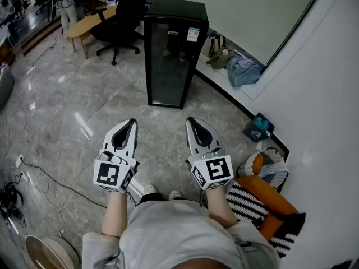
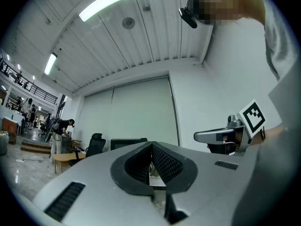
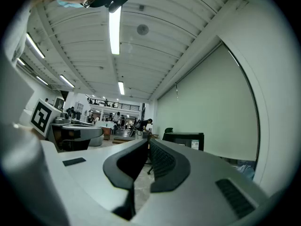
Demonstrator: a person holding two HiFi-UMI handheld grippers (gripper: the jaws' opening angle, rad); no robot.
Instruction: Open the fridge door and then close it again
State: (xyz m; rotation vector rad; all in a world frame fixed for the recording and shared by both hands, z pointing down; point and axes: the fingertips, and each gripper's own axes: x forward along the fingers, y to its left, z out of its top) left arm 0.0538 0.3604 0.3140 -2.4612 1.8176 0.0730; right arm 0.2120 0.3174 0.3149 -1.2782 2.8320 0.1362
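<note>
A tall black fridge (image 1: 173,50) with a dark glass door stands shut on the marble floor ahead, near the wall. My left gripper (image 1: 132,121) and right gripper (image 1: 190,120) are held side by side, level, pointing at it from well short of it. Both have their jaws closed together with nothing between them. In the left gripper view the left gripper (image 2: 151,146) points at the fridge (image 2: 123,143), with the right gripper (image 2: 225,135) alongside. In the right gripper view the right gripper (image 3: 147,141) has the fridge (image 3: 186,140) just to its right.
A black office chair (image 1: 122,14) and a wooden table (image 1: 85,26) stand left of the fridge. Bags (image 1: 235,66) lie along the wall to the right. A blue box (image 1: 257,128) and an orange striped bundle (image 1: 263,198) sit near my right side. Cables (image 1: 39,172) trail at left.
</note>
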